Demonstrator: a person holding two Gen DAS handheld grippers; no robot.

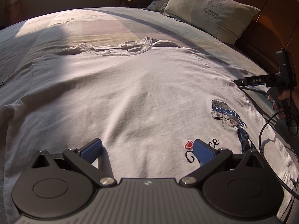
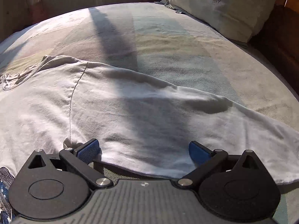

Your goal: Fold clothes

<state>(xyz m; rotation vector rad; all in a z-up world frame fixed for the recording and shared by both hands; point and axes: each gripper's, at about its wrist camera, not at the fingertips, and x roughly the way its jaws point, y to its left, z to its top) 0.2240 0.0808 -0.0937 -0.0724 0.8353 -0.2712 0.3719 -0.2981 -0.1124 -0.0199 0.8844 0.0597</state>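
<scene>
A white T-shirt [image 1: 121, 93] lies spread flat on the bed, collar [image 1: 119, 49] toward the far side, with a printed figure and a red heart [image 1: 189, 144] near its lower right. My left gripper [image 1: 147, 150] hovers open over the shirt's lower part, nothing between its blue pads. My right gripper [image 2: 143, 150] is open over the right sleeve [image 2: 168, 115], close to the sleeve's near edge. In the left wrist view the right gripper [image 1: 238, 82] shows from the side at the shirt's right edge, held by a hand [image 1: 286, 98].
A striped bed sheet [image 2: 177, 43] covers the mattress. A pillow [image 1: 211, 9] printed DREAMCITY lies at the far right by the wooden headboard [image 1: 261, 43]. A black cable [image 1: 265, 130] trails from the right gripper across the shirt's edge. Window and wall lie beyond.
</scene>
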